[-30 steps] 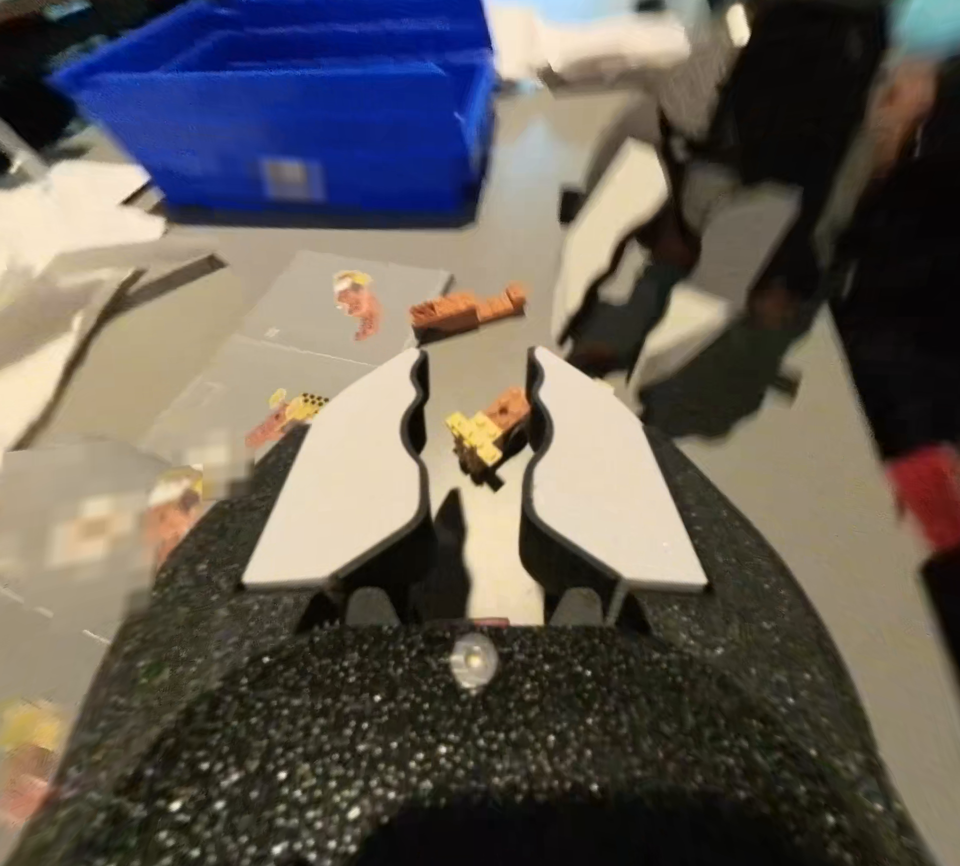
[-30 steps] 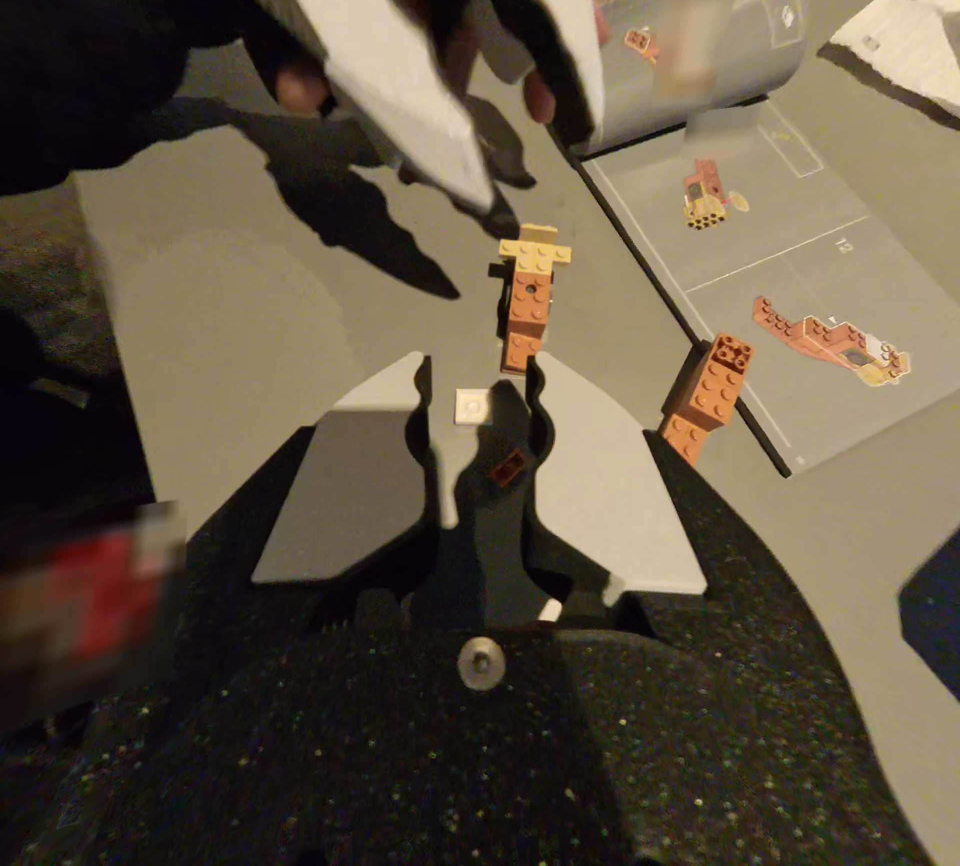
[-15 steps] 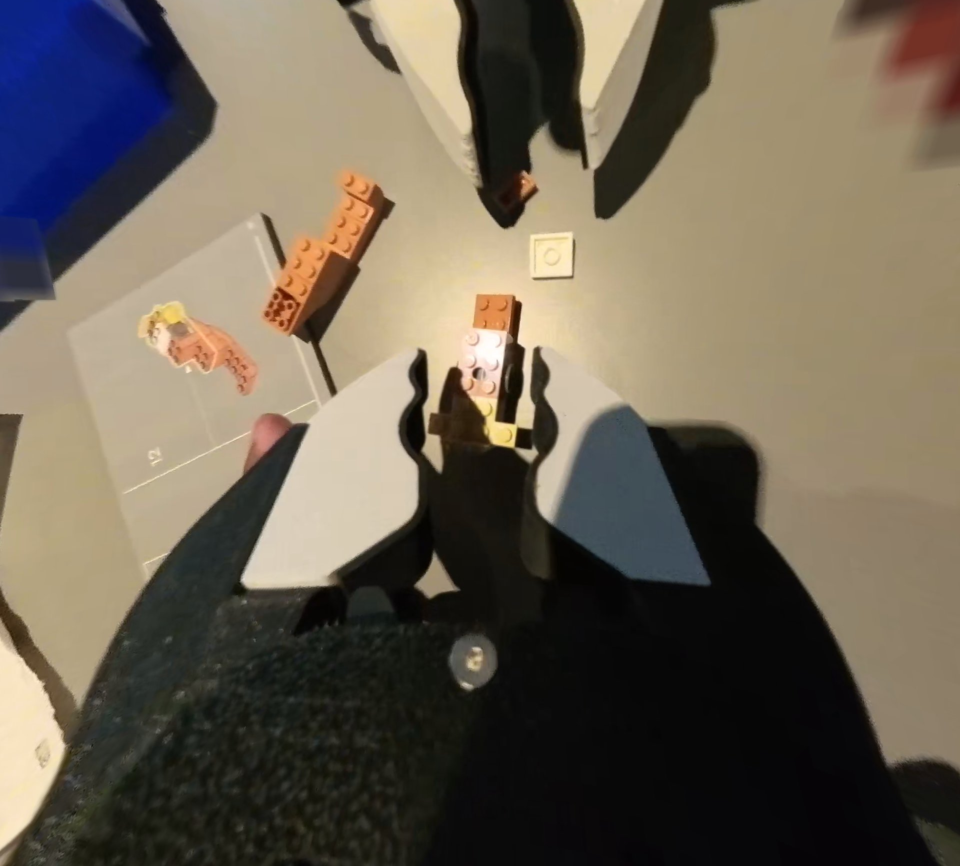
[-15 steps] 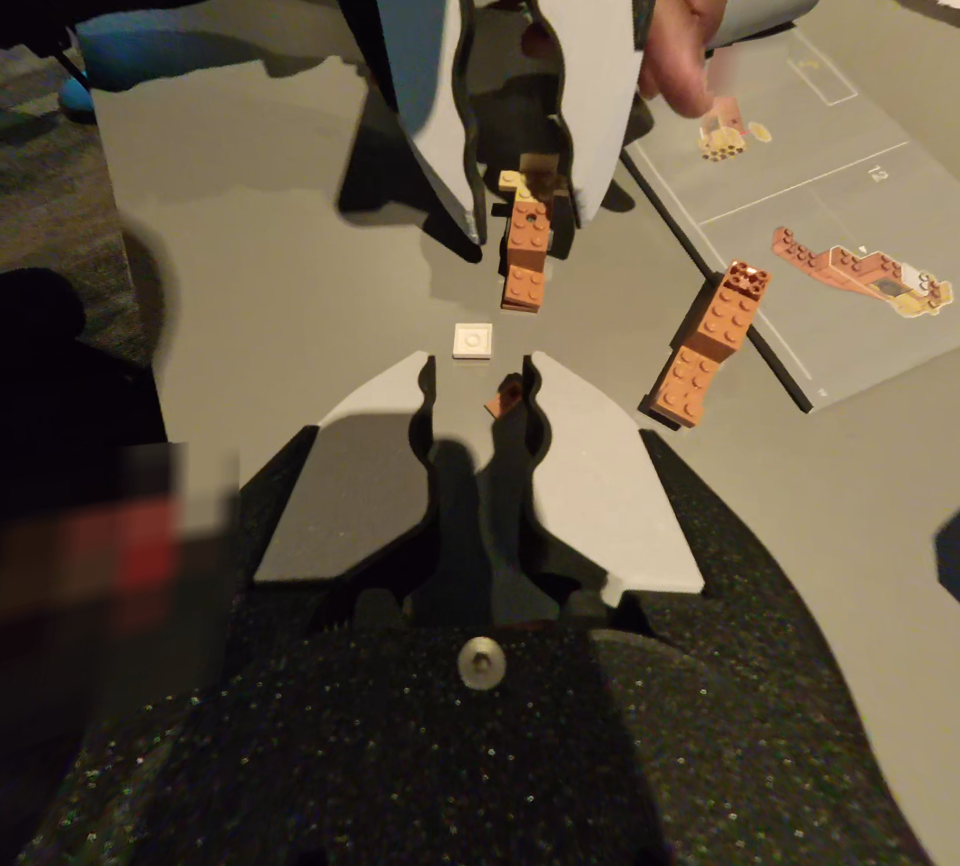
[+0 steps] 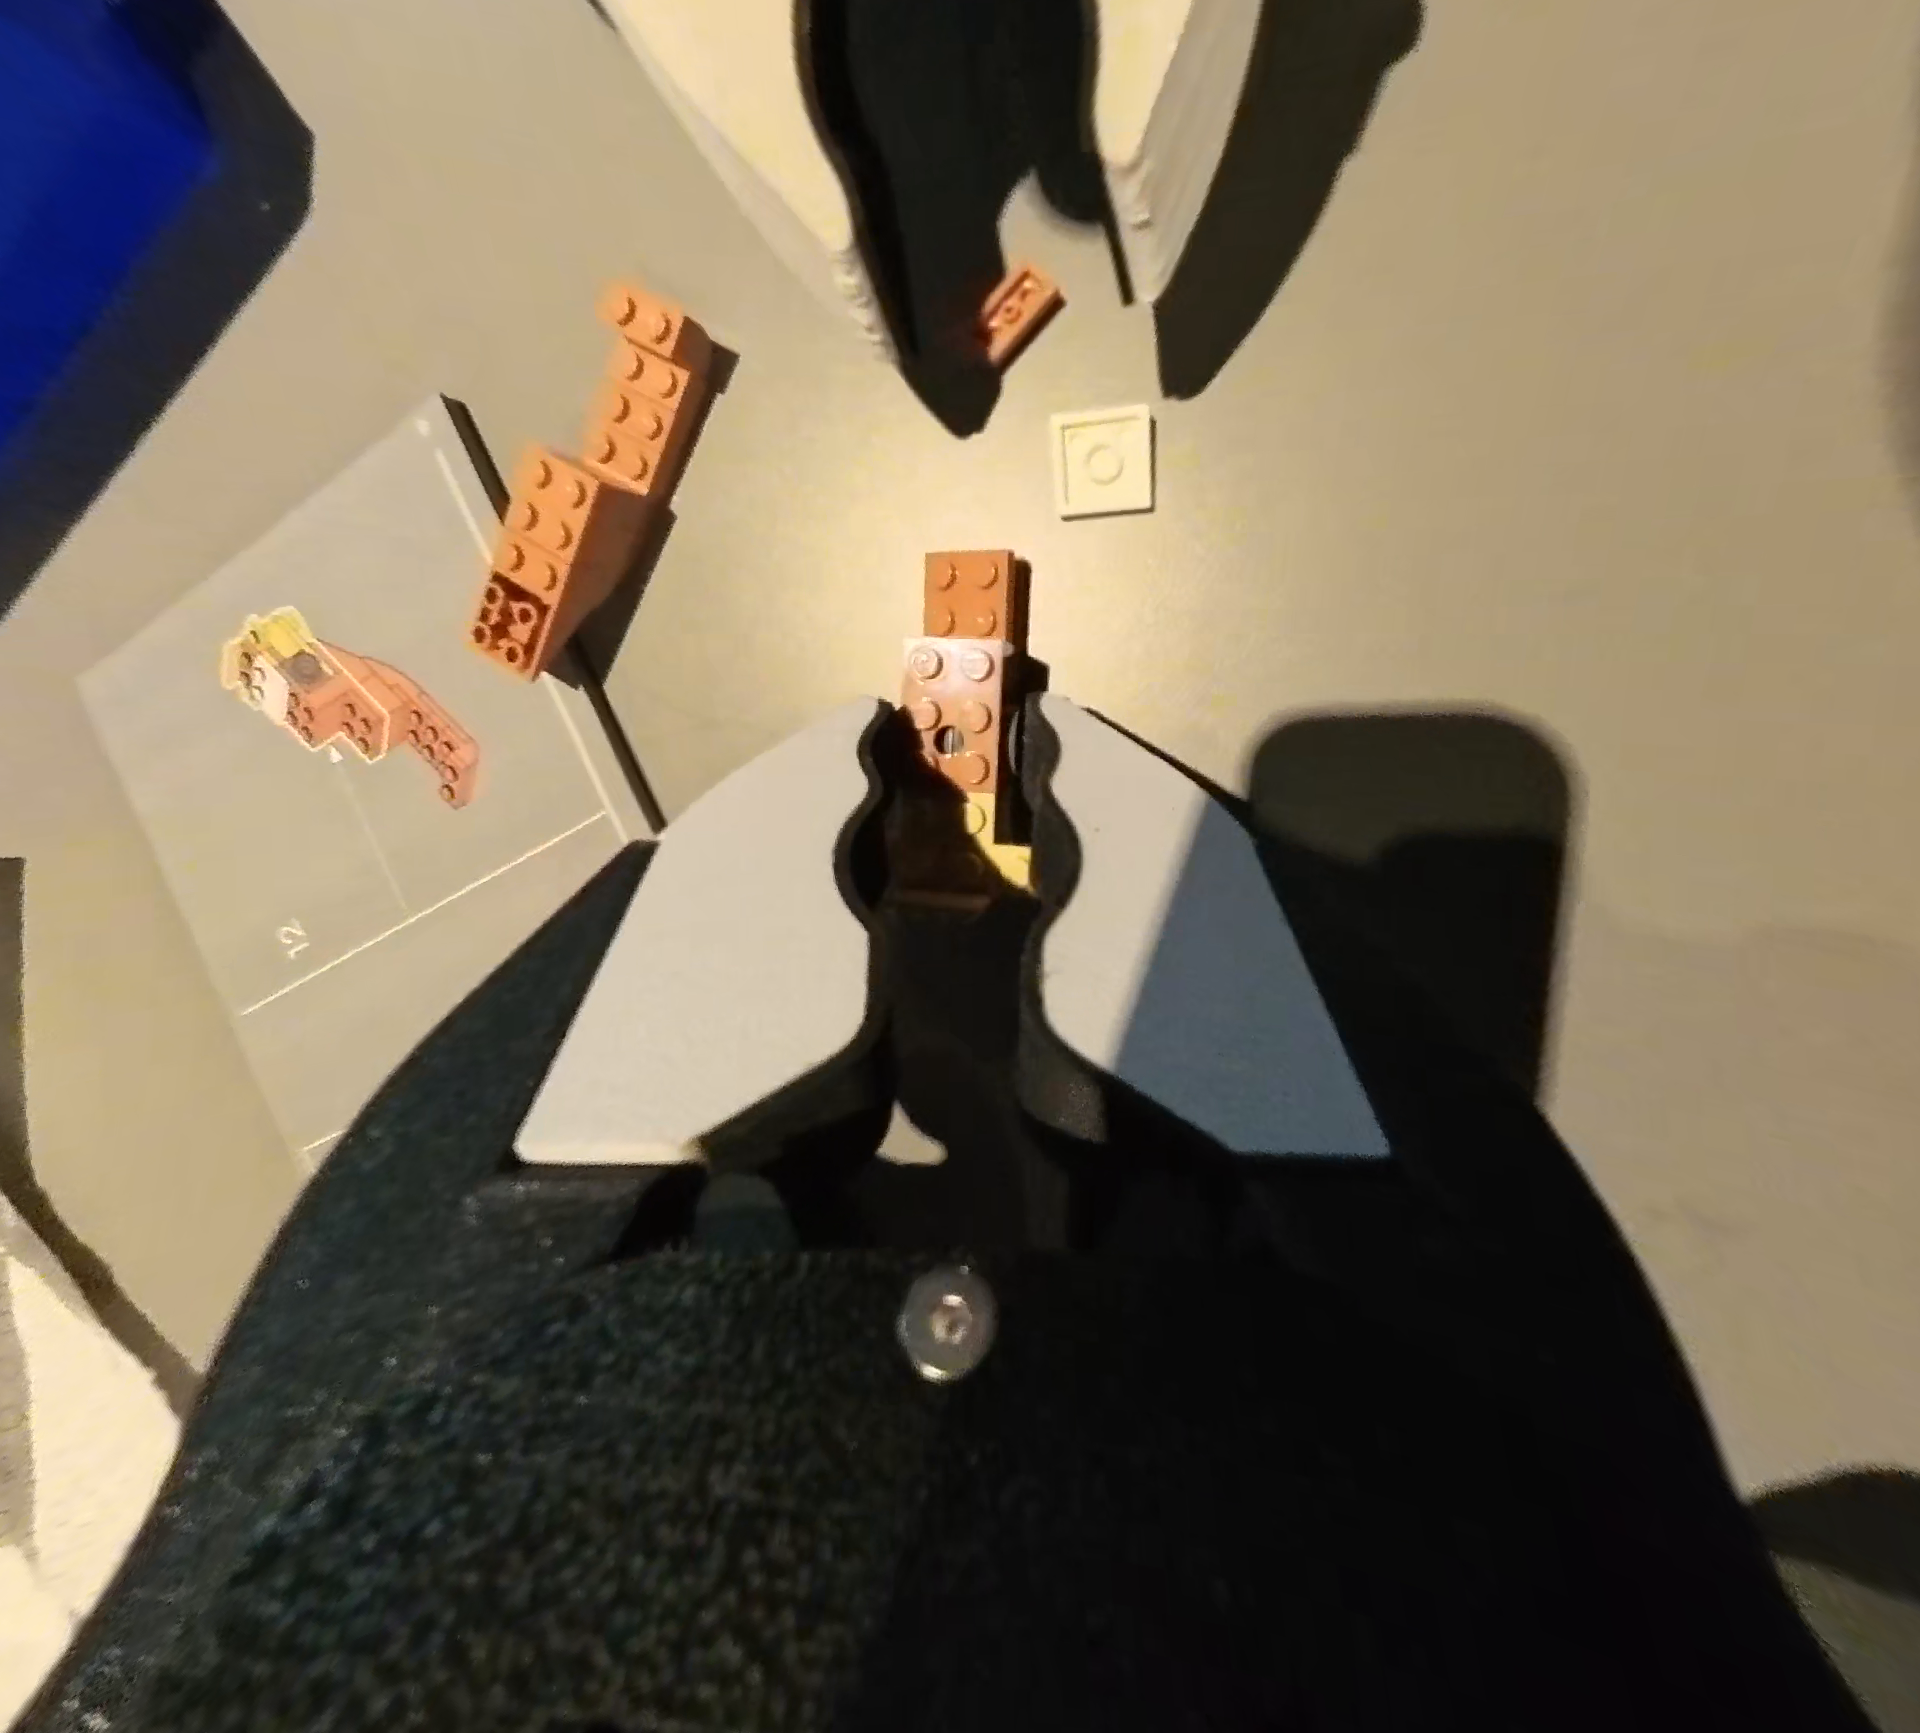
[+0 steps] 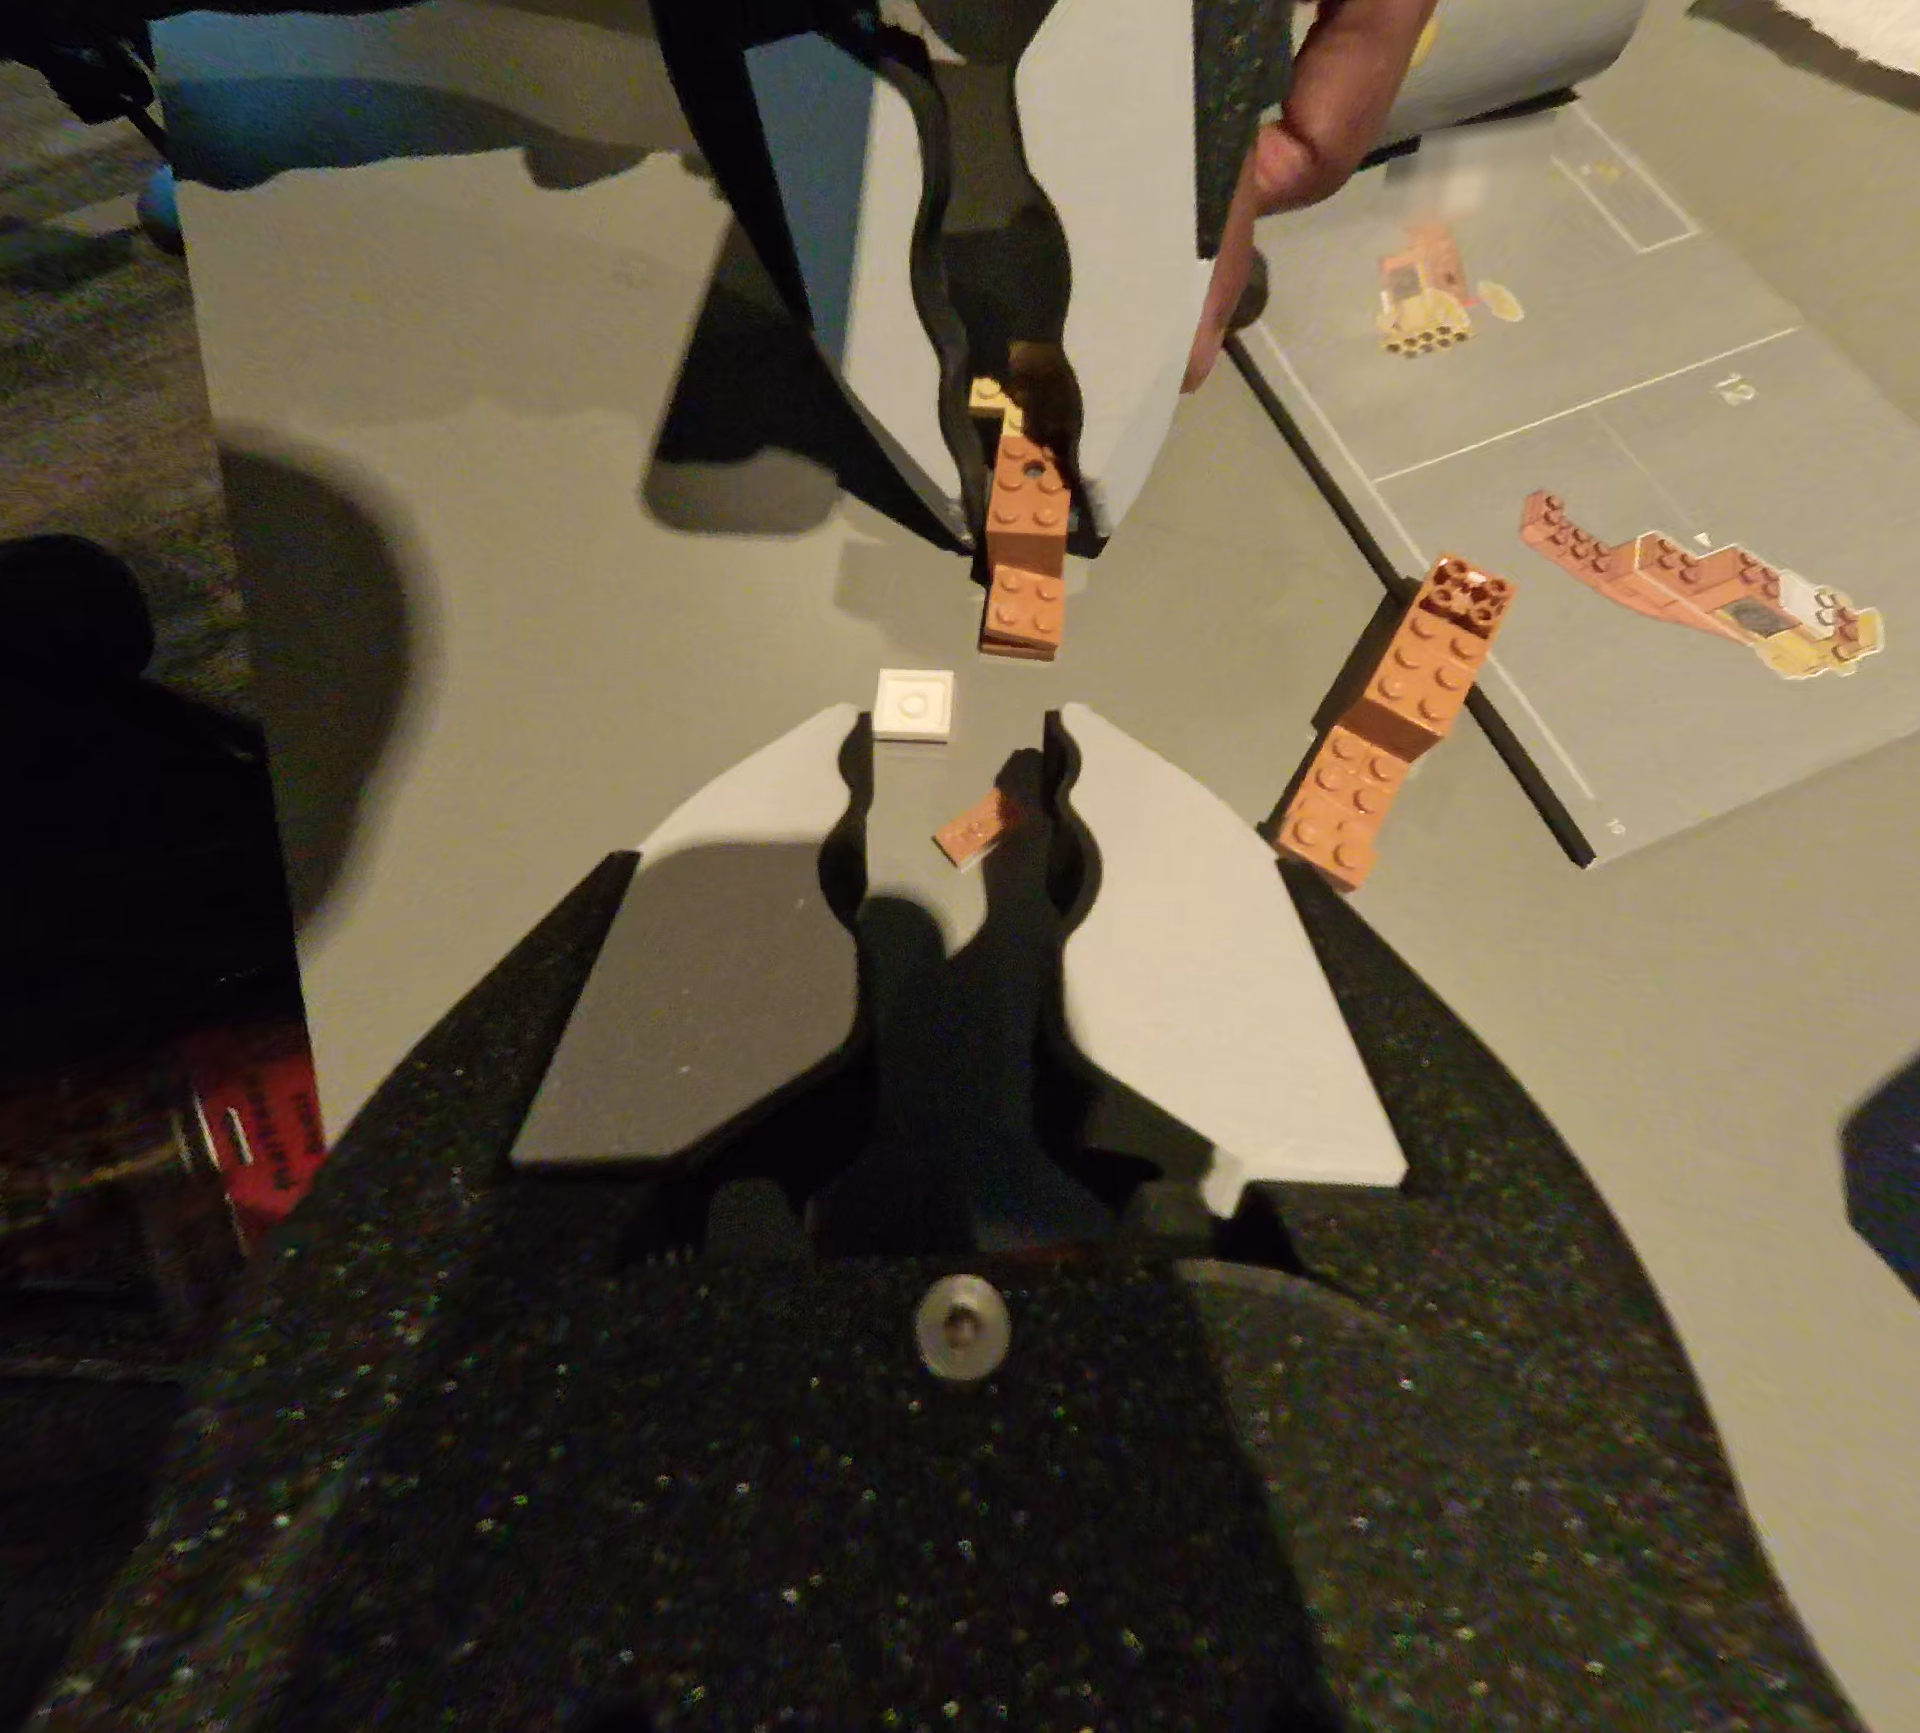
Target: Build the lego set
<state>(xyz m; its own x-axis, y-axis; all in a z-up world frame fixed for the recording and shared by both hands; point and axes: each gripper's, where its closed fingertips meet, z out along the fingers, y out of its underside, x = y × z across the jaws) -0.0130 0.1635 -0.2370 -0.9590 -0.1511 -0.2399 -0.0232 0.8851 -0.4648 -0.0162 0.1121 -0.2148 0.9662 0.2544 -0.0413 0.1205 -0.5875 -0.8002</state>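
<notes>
Left gripper clenched on brown-and-tan brick assembly, mid-table; right gripper released over small brown plate, near white tile. Light, stiff, slick, likely to skid; best pinched across long edges

In the right wrist view, a small plate lies between the right tongs, a square tile just ahead.
</notes>
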